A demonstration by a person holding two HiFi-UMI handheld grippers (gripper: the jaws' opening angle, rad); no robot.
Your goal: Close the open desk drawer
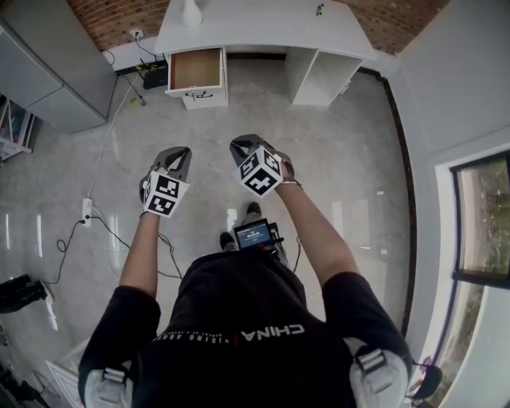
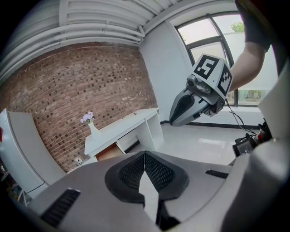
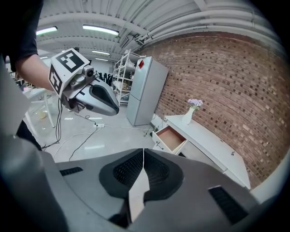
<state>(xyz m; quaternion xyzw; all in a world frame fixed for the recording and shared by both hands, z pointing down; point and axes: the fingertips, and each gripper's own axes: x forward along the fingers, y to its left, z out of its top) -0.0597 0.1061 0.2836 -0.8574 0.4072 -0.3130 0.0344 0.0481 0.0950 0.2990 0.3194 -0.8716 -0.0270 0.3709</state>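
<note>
Here the open desk drawer (image 1: 196, 70) sat at the far end of the room, pulled out of the left side of a white desk (image 1: 263, 24) that stood against a red brick wall (image 3: 235, 77). Its brown wooden bottom lay bare, and a small dark handle (image 1: 199, 95) showed on its white front. A white vase (image 3: 188, 117) of purple flowers (image 3: 195, 103) stood on the desktop above it.

Both tongs were well short of the desk, held out over the pale glossy floor (image 1: 351, 159) and pointed toward it. The left gripper (image 1: 177, 151) had its black ribbed pads pressed together with nothing between them. The right gripper (image 1: 245, 142), just beside it, was likewise closed and empty. Each carried a cube of black-and-white square markers, the left cube (image 1: 165, 195) and the right cube (image 1: 260, 171).

The person's black shirt (image 1: 239, 319) bore the word "CHINA" in white, read upside down from the head view. A small lit screen (image 1: 253, 234) hung at the waist; its text was too small to read. A white power strip (image 1: 86, 210) with cables lay on the floor to the left, and a tall grey cabinet (image 1: 48, 72) stood left of the desk.
</note>
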